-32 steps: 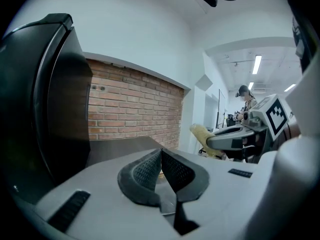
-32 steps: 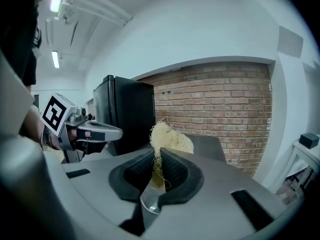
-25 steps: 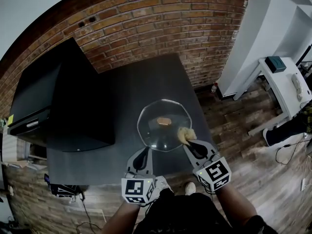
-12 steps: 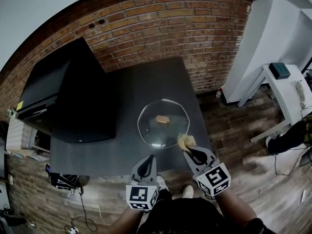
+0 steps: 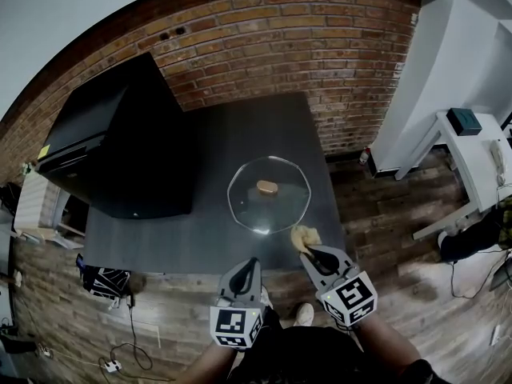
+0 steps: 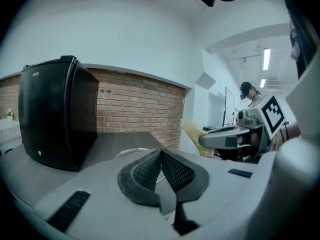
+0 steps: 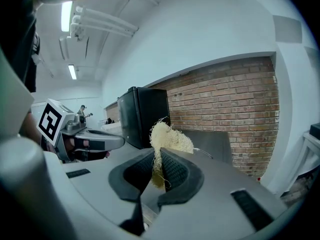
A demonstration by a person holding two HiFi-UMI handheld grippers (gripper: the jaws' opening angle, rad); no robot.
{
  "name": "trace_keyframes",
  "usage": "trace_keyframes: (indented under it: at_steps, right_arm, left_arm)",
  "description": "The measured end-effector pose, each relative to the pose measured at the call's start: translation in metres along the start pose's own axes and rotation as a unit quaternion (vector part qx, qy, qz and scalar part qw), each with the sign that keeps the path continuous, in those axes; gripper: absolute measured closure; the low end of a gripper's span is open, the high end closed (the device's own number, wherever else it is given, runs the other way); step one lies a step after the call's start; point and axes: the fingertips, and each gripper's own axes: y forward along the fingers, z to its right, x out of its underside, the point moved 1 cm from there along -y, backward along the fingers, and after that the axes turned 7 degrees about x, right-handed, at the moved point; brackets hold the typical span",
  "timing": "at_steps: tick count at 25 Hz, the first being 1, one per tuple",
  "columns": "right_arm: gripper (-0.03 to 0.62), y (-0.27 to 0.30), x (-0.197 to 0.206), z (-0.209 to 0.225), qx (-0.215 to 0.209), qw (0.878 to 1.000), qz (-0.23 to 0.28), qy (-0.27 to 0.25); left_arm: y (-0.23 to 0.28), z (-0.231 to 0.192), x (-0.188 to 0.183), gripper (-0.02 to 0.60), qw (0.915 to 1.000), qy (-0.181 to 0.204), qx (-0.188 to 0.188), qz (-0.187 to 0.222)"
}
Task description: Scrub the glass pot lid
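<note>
The glass pot lid [image 5: 269, 195] lies flat on the dark grey table [image 5: 216, 166], with a tan knob [image 5: 266, 187] at its middle. My right gripper [image 5: 310, 252] is shut on a yellowish fibre scrubber [image 5: 304, 236], which hangs at the table's near edge, just off the lid's near right rim. In the right gripper view the scrubber [image 7: 167, 139] sticks up from between the closed jaws. My left gripper [image 5: 248, 267] is shut on nothing and held back from the table's near edge; its closed pads [image 6: 161, 168] show in the left gripper view, with the lid's rim [image 6: 131, 151] beyond.
A black box-like appliance [image 5: 120, 146] takes up the table's left part. A brick wall [image 5: 304, 38] runs behind the table. A white desk [image 5: 472, 146] stands to the right on the wooden floor [image 5: 384, 214]. Cables lie on the floor at lower left.
Both grippers have drawn back towards me. The scrubber has come off the lid's near right part to the table's edge. The left gripper has left the lid's near rim.
</note>
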Motion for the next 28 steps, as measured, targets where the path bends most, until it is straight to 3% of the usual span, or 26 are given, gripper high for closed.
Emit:
trace_keyframes:
  at_steps: [11, 28]
  right_arm:
    - [0.553, -0.025, 0.012, -0.01, -0.021, 1.0, -0.002, -0.001]
    - [0.553, -0.03, 0.015, -0.017, -0.029, 1.0, -0.004, 0.004]
  left_arm:
    - [-0.016, 0.027, 0.007, 0.549, 0.9999, -0.004, -0.01, 0.005]
    - [-0.024, 0.031, 0.007, 0.549, 0.9999, -0.002, -0.016, 0.005]
